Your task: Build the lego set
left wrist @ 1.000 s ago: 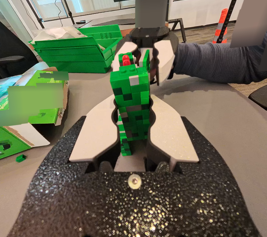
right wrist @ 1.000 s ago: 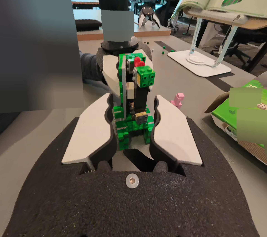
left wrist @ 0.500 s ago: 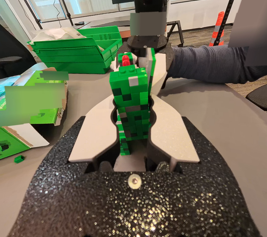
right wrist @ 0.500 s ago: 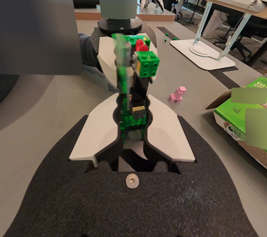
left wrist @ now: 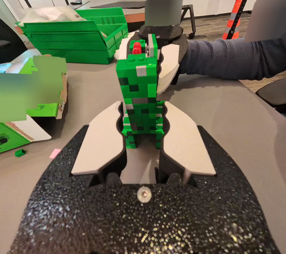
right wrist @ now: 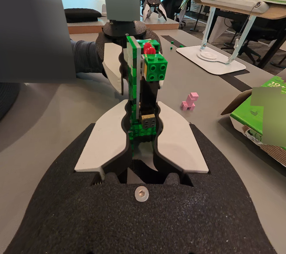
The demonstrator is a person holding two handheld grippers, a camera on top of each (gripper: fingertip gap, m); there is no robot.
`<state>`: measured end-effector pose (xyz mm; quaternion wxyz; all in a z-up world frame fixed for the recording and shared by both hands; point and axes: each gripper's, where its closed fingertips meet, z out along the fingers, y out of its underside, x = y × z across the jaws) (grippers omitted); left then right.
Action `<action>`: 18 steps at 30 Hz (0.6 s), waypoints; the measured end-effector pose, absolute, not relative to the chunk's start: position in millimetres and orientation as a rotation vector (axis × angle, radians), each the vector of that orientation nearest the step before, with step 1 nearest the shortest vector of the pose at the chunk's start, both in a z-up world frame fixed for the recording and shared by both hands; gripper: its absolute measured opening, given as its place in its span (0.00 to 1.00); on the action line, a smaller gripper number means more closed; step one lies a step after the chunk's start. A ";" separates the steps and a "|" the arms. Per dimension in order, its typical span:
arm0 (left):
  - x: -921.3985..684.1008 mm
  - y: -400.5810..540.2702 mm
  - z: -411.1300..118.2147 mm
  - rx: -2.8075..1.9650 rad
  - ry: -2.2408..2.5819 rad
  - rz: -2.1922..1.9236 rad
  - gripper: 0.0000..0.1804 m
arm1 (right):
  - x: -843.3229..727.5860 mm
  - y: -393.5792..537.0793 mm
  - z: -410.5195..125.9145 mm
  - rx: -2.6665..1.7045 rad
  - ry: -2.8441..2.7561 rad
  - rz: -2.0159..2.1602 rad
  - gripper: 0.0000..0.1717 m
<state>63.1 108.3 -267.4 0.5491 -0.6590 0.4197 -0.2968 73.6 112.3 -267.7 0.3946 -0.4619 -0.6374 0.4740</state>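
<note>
The left claw (left wrist: 143, 122) is spread partway around the lower body of a green brick figure (left wrist: 139, 91) that stands upright on the grey tabletop (left wrist: 216, 115); slim gaps show between its pads and the bricks on both sides, so it brackets the figure without pinching it. The right claw (right wrist: 142, 122) comes at the same figure from the opposite side and is pressed in on its base, both pads against the green bricks there, just below a small grey brick (right wrist: 148, 122) on the open back. Higher on that back, a green studded cube (right wrist: 155, 68) juts out, and red pieces (right wrist: 148, 50) sit at the figure's top. Right of the figure in the right wrist view, a small pink brick animal (right wrist: 189, 102) stands well apart, with a green cardboard box (right wrist: 255, 122) farther right. Behind the figure in the left wrist view, to its left, lies a green plastic bin (left wrist: 74, 37).
</note>
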 end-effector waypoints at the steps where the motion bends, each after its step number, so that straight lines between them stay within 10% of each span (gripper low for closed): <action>1: 62.4 108.3 -268.0 -1.573 0.987 -0.702 0.27 | 73.6 112.3 -267.5 -1.172 -1.611 1.199 0.16; 18: 70.7 115.6 -274.5 -1.622 0.964 -0.630 0.21 | 74.9 111.0 -266.7 -1.164 -1.589 1.180 0.17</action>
